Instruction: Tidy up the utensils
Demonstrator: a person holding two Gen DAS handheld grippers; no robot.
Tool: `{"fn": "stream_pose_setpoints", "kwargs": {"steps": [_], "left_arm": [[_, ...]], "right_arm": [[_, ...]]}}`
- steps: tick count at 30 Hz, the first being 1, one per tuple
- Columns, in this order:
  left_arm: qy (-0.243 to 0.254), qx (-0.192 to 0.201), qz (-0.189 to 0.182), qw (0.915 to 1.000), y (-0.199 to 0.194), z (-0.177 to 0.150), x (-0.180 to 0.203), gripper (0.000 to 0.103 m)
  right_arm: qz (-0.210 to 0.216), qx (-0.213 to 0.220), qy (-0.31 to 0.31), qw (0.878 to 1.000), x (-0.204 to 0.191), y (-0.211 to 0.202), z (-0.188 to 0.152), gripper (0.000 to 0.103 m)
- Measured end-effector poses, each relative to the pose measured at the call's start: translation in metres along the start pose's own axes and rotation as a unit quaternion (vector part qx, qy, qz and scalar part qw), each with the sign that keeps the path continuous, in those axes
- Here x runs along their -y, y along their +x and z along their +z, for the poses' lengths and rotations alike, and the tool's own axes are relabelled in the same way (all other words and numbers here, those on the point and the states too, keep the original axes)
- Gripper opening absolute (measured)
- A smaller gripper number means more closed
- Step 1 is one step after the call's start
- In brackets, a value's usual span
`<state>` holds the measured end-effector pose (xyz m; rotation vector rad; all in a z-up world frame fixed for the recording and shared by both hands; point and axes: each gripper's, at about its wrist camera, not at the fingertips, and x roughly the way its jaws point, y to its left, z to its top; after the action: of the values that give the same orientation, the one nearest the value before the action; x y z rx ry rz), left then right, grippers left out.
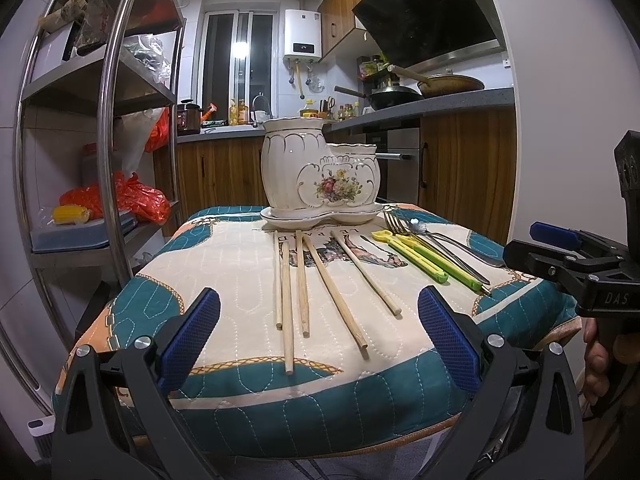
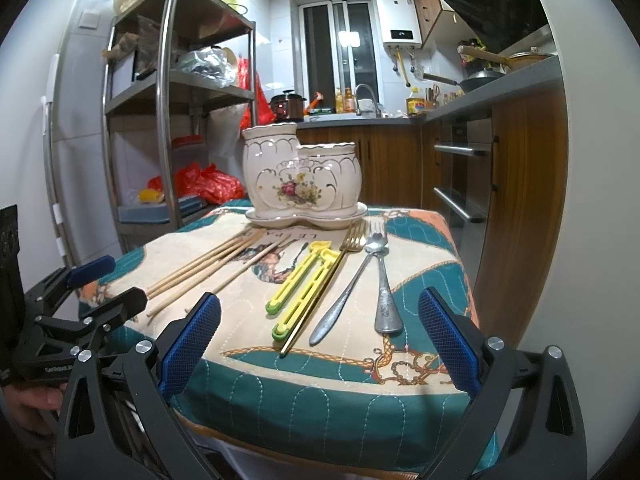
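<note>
On the quilted cloth [image 1: 224, 264], wooden chopsticks [image 1: 298, 280] lie left of the green clips [image 2: 304, 284], forks [image 2: 352, 240] and spoon [image 2: 348, 288], perhaps touching. The ceramic holder [image 2: 300, 176] stands behind on its saucer. Left gripper [image 1: 320, 336] and right gripper [image 2: 320, 340] hover at the near edge, fingers spread wide, holding nothing.

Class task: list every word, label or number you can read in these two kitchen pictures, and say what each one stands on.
"LE PARD", seen upside down: on the cloth, in front of the holder.
"DAS": on the right hand-held gripper; the rest runs out of frame.
Water heater display: too blurred to read.
Left hand-held gripper label: too small to read.
</note>
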<state>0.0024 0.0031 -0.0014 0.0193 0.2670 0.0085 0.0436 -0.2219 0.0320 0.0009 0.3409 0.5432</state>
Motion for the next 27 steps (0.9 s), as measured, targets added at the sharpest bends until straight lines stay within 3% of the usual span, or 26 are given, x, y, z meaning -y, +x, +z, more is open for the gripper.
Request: {"fn": "stream_pose_setpoints", "kwargs": {"steps": [27], "left_arm": [[-0.011, -0.009, 0.001, 0.9999, 0.0033, 0.0040, -0.0032, 0.098]], "right_arm": [[0.004, -0.018, 0.024, 1.000, 0.0043, 0.0074, -0.0025, 0.098]]}}
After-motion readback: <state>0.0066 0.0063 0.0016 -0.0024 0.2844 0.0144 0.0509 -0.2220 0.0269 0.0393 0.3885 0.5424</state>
